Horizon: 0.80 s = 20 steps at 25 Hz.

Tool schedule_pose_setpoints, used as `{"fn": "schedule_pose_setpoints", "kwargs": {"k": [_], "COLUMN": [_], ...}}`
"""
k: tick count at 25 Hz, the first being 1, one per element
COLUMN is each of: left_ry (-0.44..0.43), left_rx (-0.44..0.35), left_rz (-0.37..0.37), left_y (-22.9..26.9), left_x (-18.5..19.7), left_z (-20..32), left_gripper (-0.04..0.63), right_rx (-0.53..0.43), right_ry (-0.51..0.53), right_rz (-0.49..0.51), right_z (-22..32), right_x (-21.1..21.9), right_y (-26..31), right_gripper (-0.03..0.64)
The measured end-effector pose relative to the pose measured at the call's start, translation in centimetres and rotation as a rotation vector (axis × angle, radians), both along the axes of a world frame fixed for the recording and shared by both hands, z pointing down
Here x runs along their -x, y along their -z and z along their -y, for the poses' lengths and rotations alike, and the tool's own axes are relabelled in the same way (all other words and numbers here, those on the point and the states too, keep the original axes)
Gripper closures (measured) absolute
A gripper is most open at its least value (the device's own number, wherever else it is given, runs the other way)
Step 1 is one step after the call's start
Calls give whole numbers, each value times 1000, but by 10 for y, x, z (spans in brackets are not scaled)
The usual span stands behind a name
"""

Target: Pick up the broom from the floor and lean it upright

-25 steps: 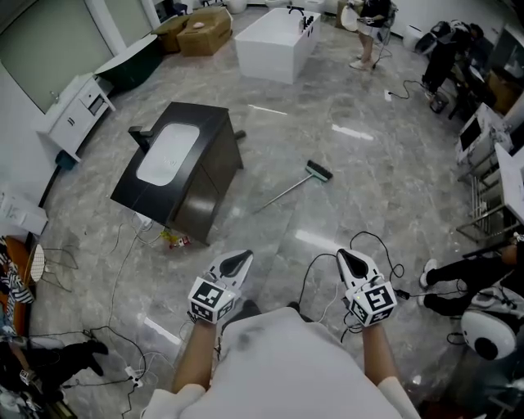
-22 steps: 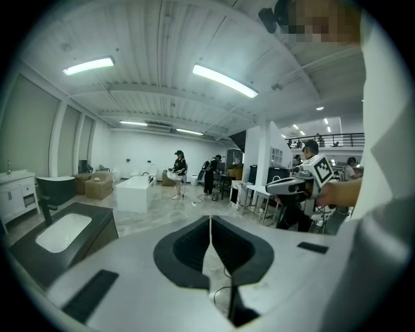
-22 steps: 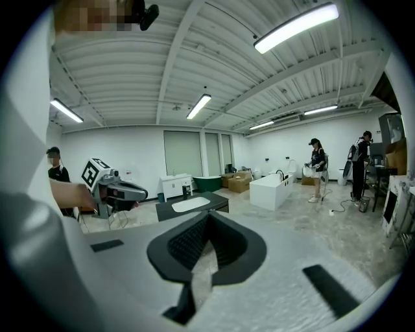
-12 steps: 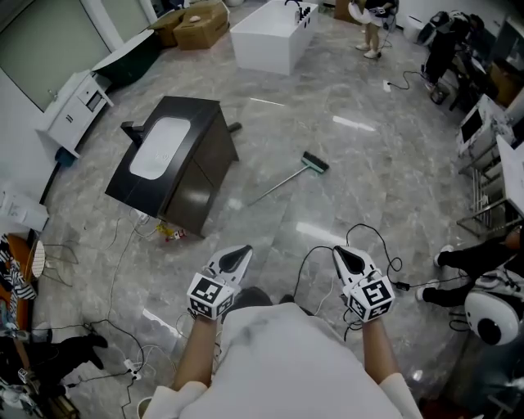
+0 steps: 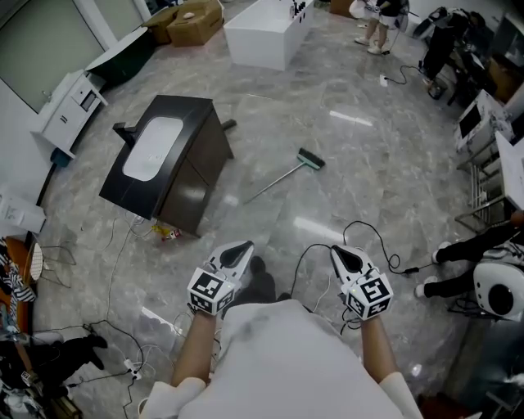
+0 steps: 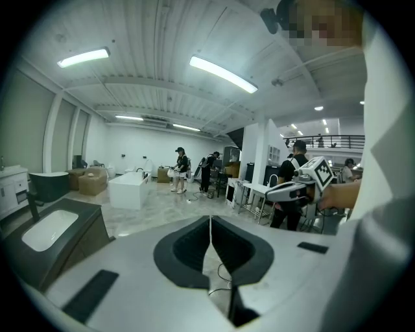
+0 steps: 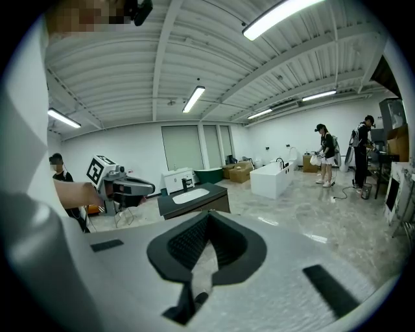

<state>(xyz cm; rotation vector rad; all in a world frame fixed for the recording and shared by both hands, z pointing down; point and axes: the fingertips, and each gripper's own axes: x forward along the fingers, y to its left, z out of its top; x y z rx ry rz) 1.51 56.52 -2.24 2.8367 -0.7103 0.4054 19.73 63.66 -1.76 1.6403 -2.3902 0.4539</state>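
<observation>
The broom (image 5: 288, 172) lies flat on the grey marble floor ahead of me, its green head toward the upper right and its thin handle running down-left. My left gripper (image 5: 237, 254) and right gripper (image 5: 344, 256) hang side by side near my waist, well short of the broom. Both are shut, tips together, with nothing between them. In the left gripper view the left gripper (image 6: 209, 218) shows closed jaws, and the right gripper (image 6: 285, 190) appears at the right. In the right gripper view the right gripper (image 7: 207, 215) is closed too; the broom is not visible there.
A dark vanity cabinet with a white basin (image 5: 168, 159) stands left of the broom. A white bathtub (image 5: 264, 33) and cardboard boxes (image 5: 187, 20) sit farther back. Black cables (image 5: 360, 241) loop on the floor by my right gripper. People stand at the far end and right.
I have moved forward: the broom, cabinet and tub slid up and left in the head view. Both grippers stayed shut and kept their place near my waist.
</observation>
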Motion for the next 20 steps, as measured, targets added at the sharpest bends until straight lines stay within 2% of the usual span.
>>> {"fn": "schedule_pose_setpoints", "kwargs": {"k": [8,20], "left_ry": [-22,-78], "left_rx": [37,101], "left_rz": [-10,-12], "left_y": [-16,-41], "left_x": [-13,-20], "left_z": [46,167], "left_gripper": [583,583], "right_rx": [34,118], "right_ry": [-4,-37], "right_rz": [-27,-56], "right_z": [42,157], "right_x": [-9,-9], "right_y": [-10,-30], "right_gripper": [617,617]}}
